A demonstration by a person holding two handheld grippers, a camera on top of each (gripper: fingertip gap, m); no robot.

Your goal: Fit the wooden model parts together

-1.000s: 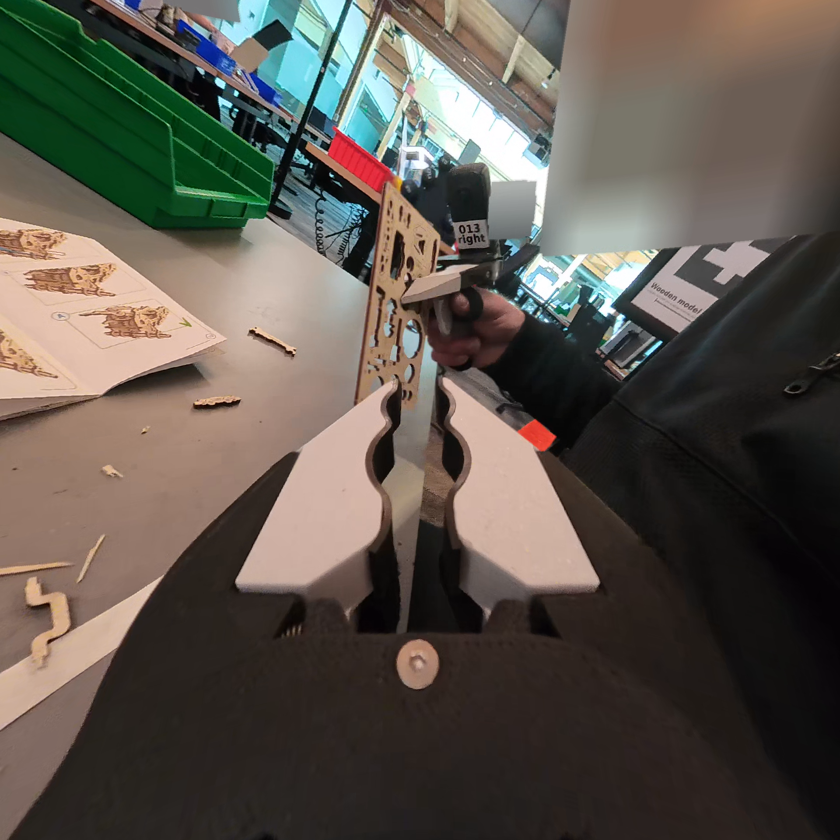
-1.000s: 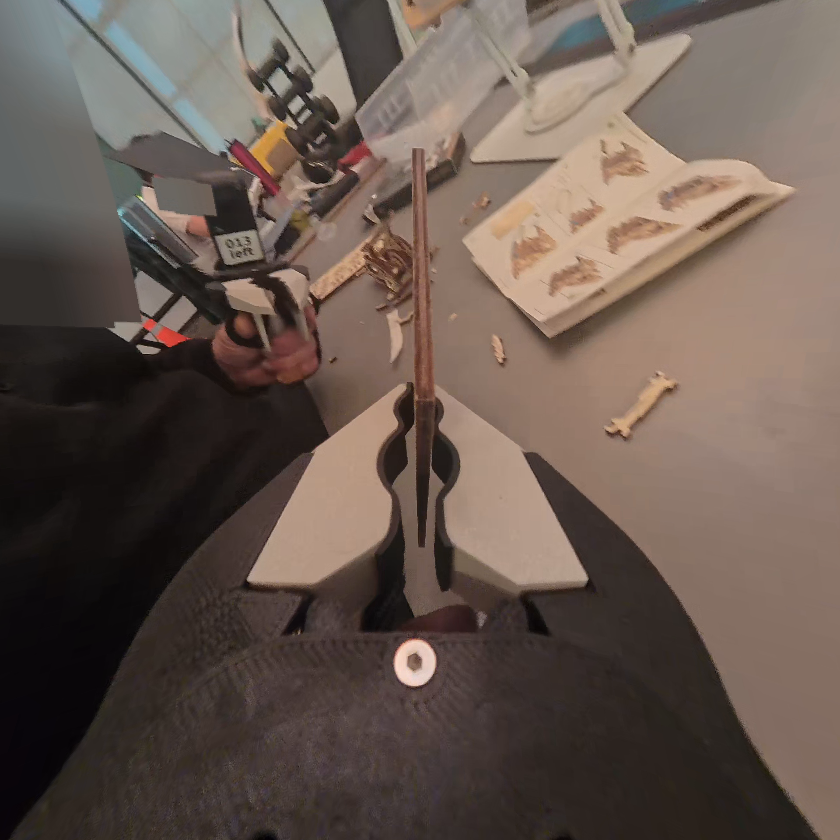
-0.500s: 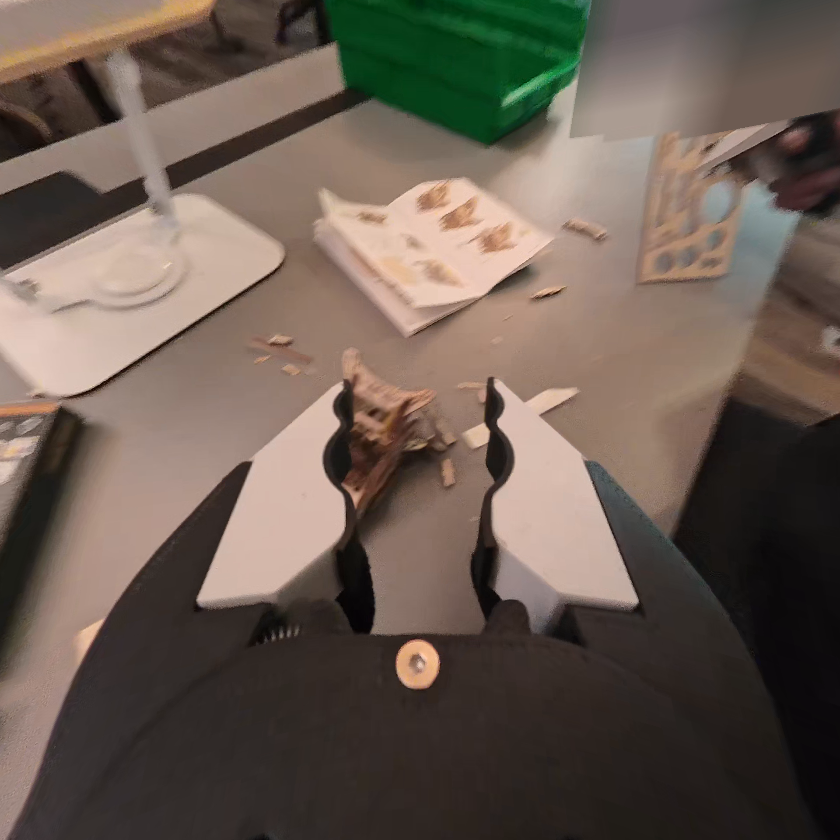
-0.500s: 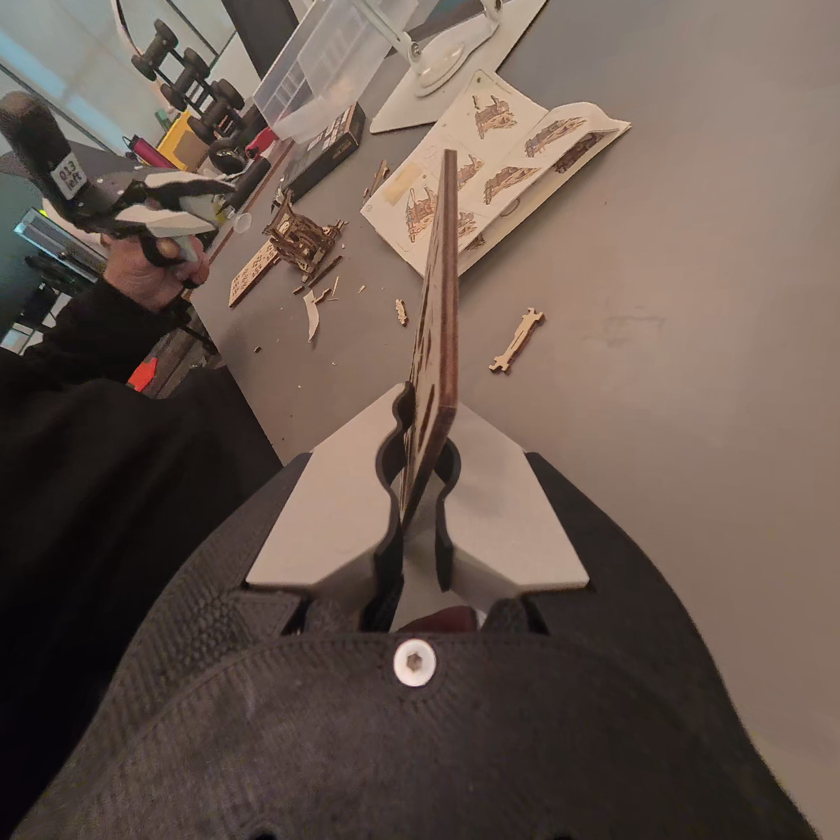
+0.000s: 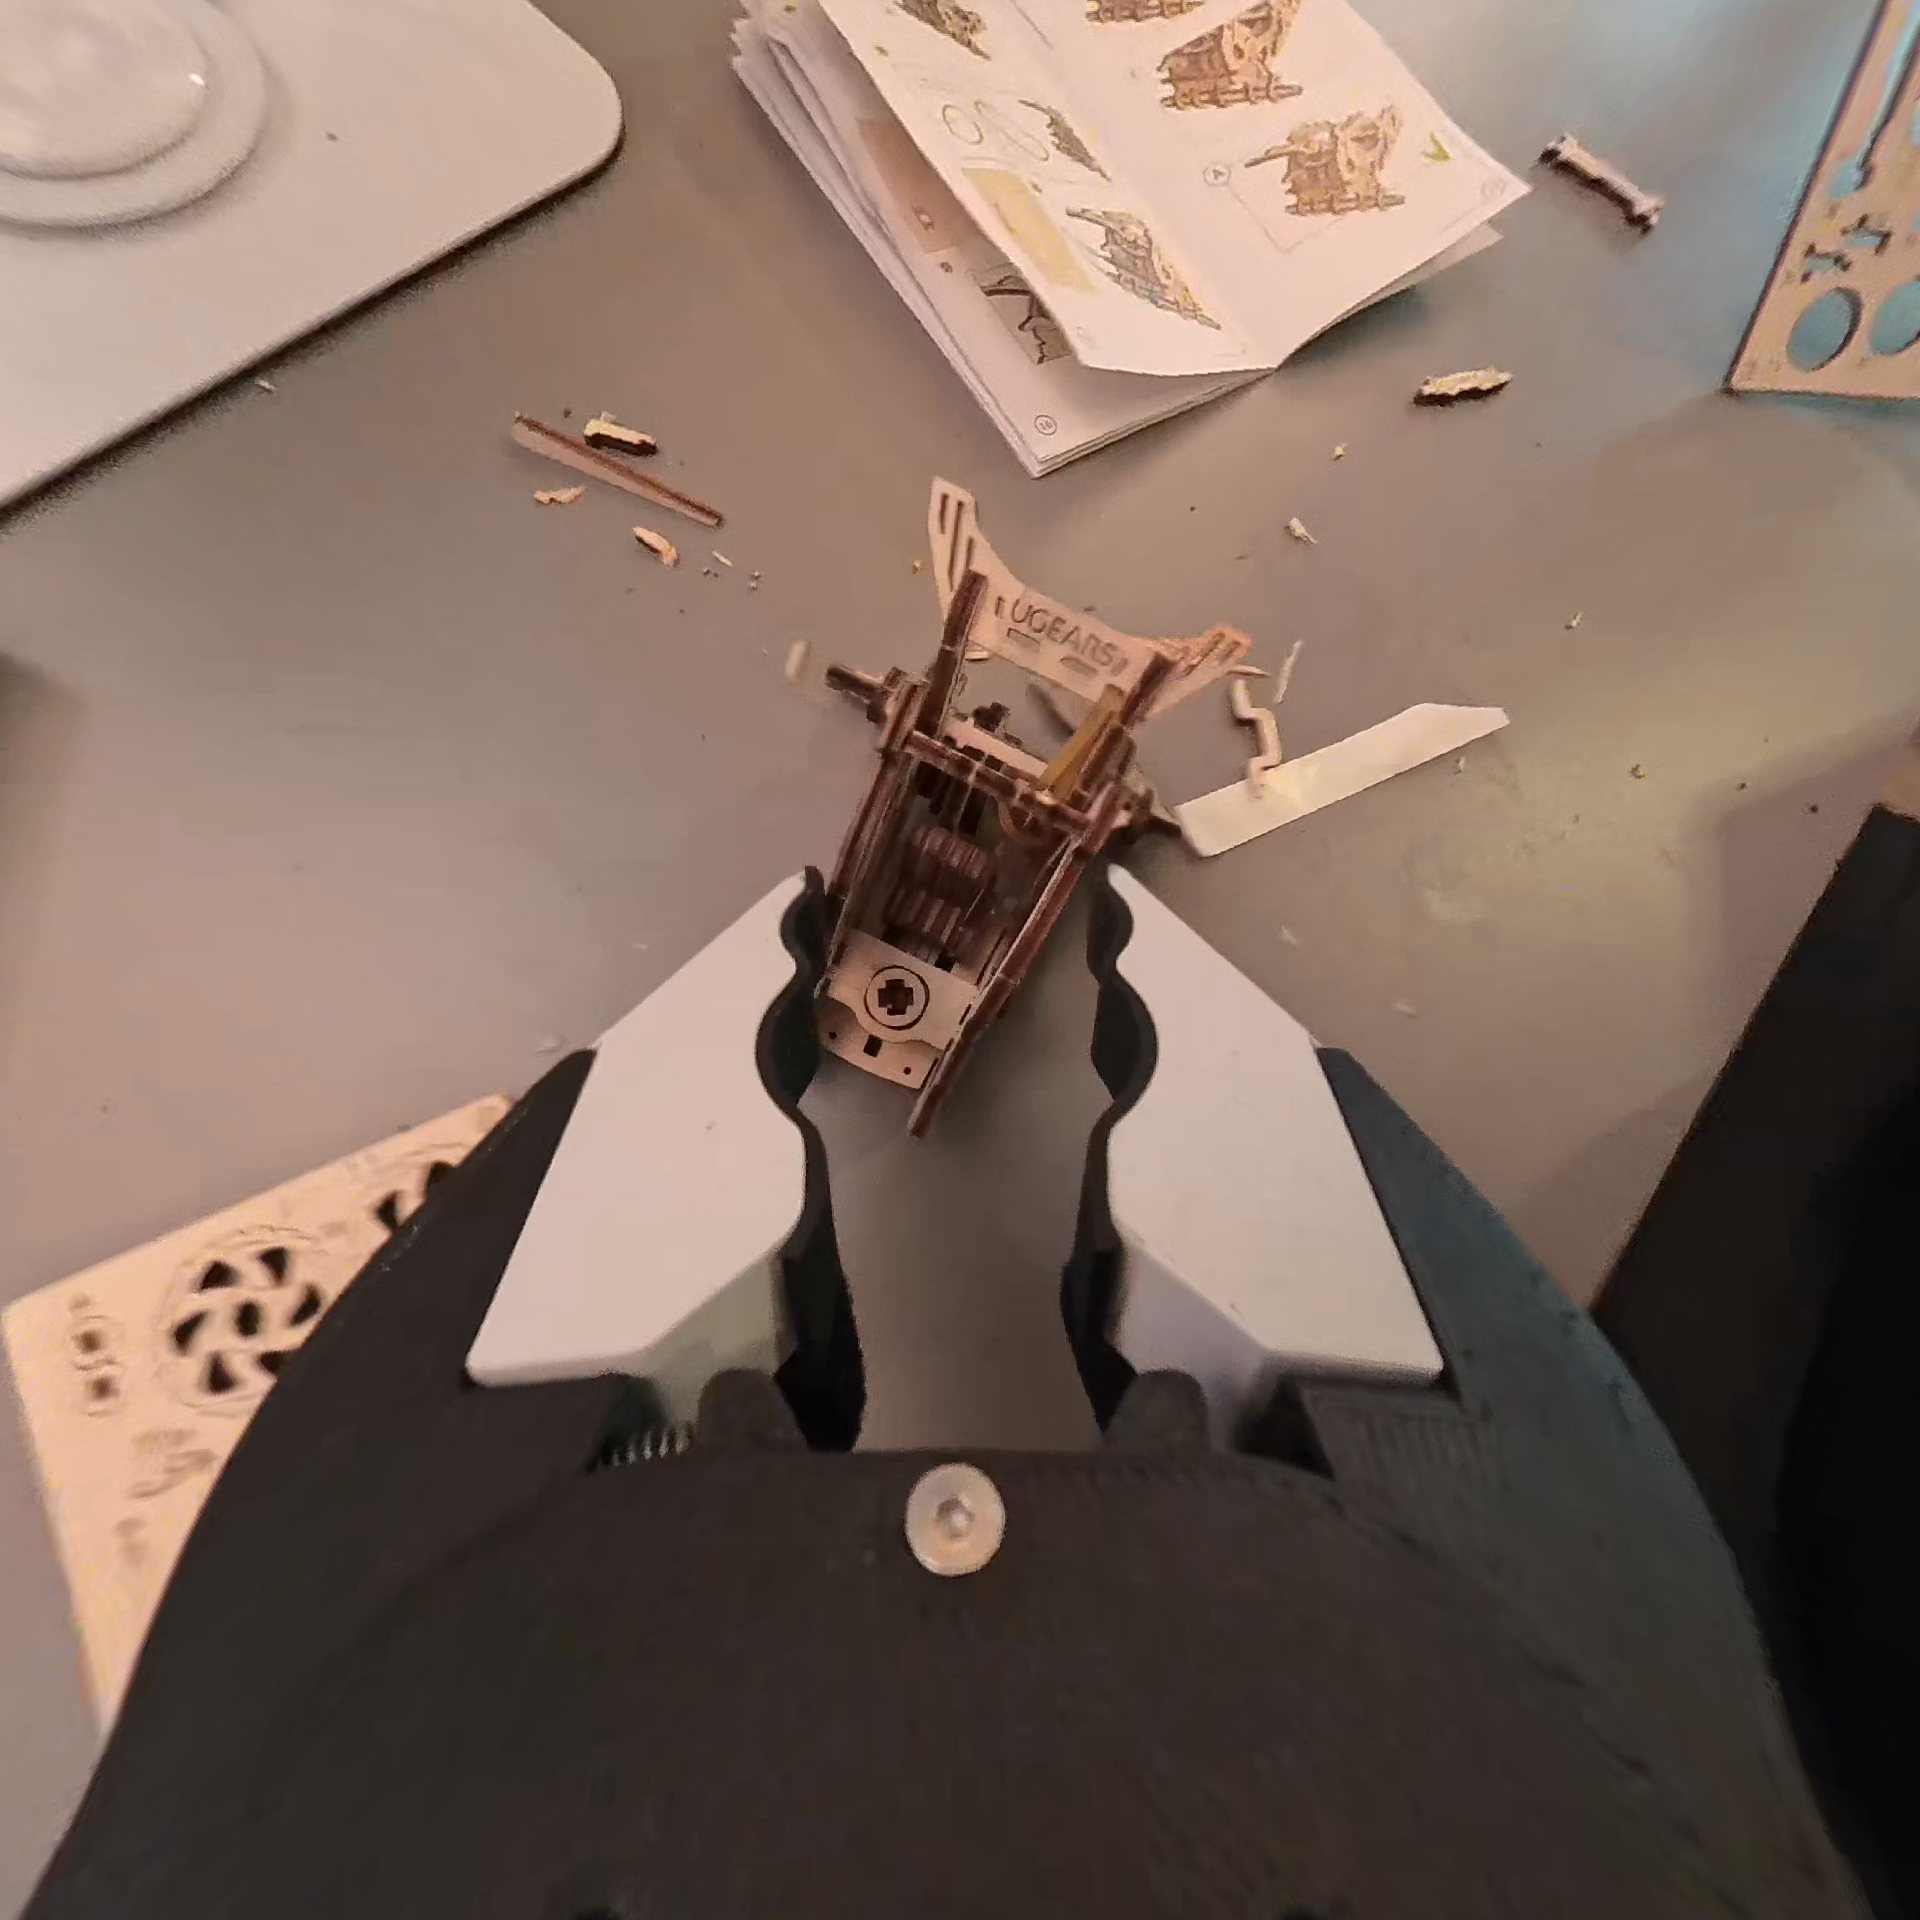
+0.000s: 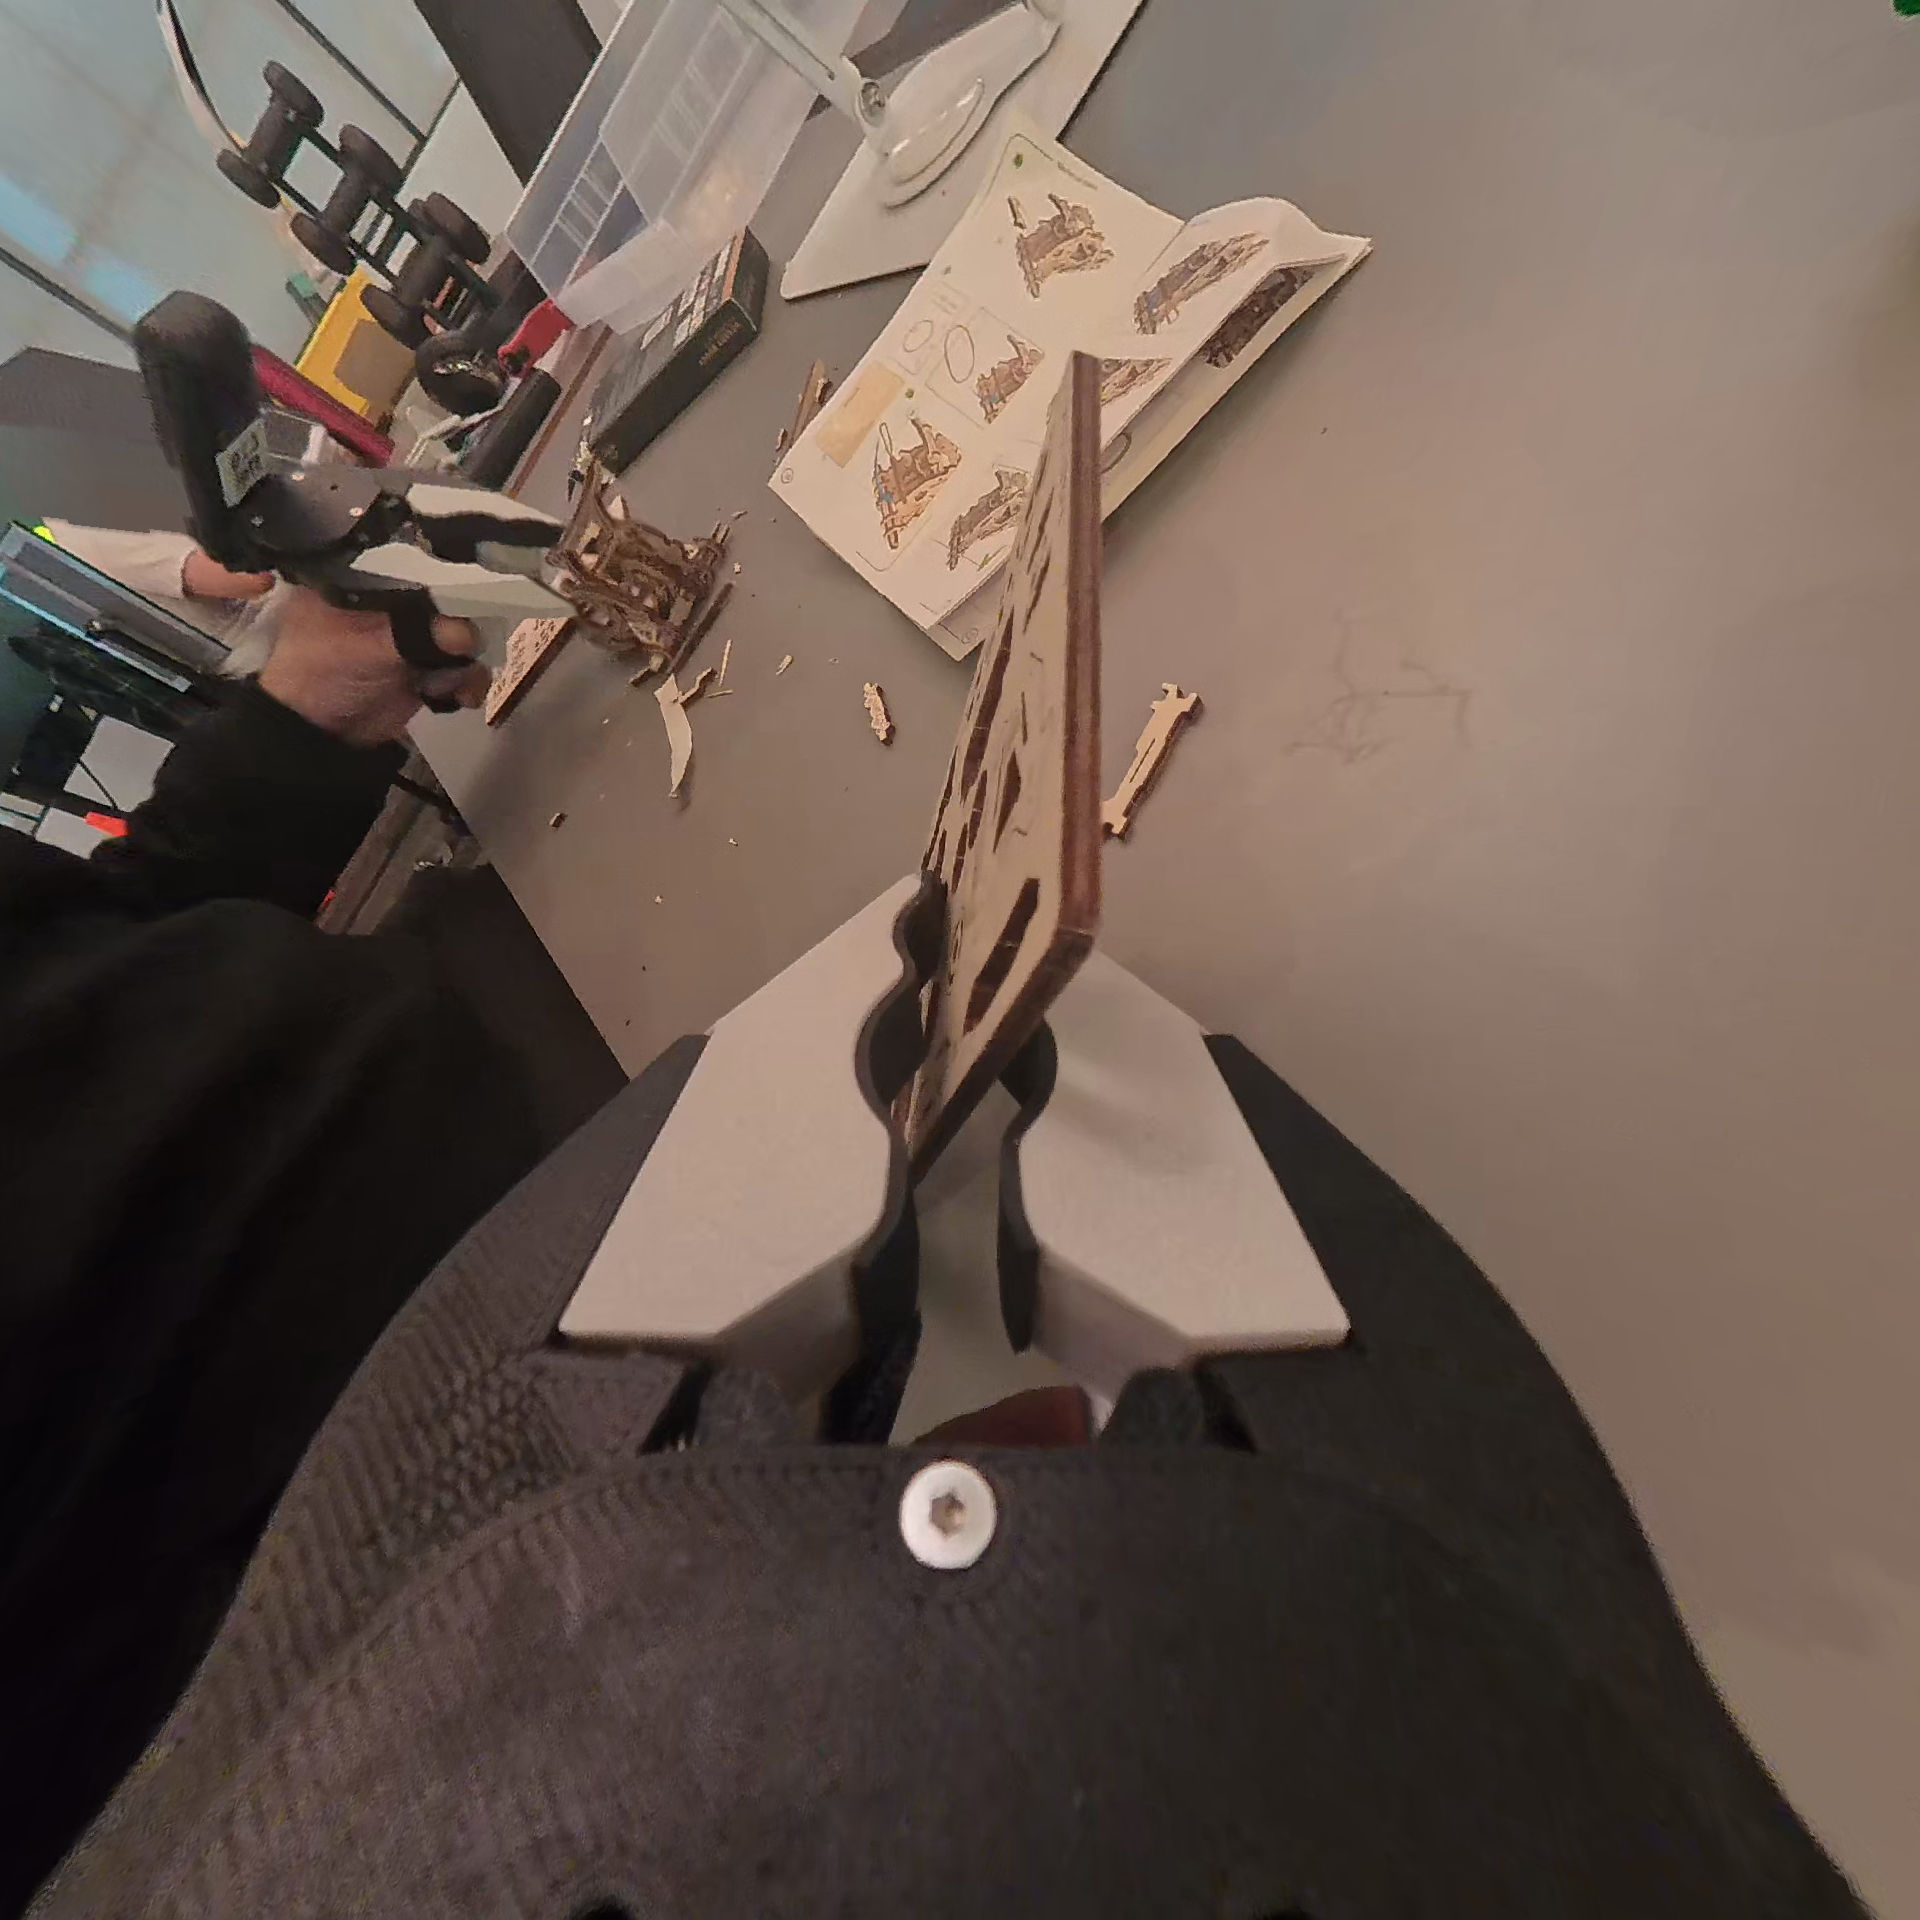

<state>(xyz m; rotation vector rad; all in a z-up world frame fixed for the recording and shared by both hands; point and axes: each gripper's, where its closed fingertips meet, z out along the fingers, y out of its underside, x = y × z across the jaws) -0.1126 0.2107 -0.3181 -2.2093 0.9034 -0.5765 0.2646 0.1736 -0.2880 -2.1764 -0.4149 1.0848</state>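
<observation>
— Plywood first: where is the task's thing?

— Partly built wooden model (image 5: 987, 831) stands on the grey table (image 5: 364, 727), near the front edge. Left gripper (image 5: 951, 914) is at its near end, jaws apart, the model's end plate lying between the fingertips. Left finger looks to be touching the frame; the right finger stands clear of it. No clamp.

— Right gripper?

— Right gripper (image 6: 982, 997) has its jaws closed on a cut-out wooden sheet (image 6: 1029, 707), held on edge and tilted, raised above the table.

— Any writing or labels?

— Engraved lettering on the model's curved top piece; not transcribed. Open instruction booklet (image 5: 1132, 187) carries printed drawings of the model. A small label sits on the left gripper's handle in the right wrist view; a dark printed box (image 6: 686, 343) lies beyond the model.

— What does one view give that the other lacks?

— Left wrist view alone shows a second cut-out sheet (image 5: 187, 1309) lying flat beside the gripper body, a white paper strip (image 5: 1340, 774), and the gears inside the model. Right wrist view alone shows the hand (image 6: 343, 665) on the left gripper, a loose flat wooden part (image 6: 1148, 753) lying on the table past the held sheet, a clear plastic bin (image 6: 665, 135) and dumbbells in the background. Both views show wood scraps scattered on the table and a white lamp base (image 5: 260, 197).
</observation>
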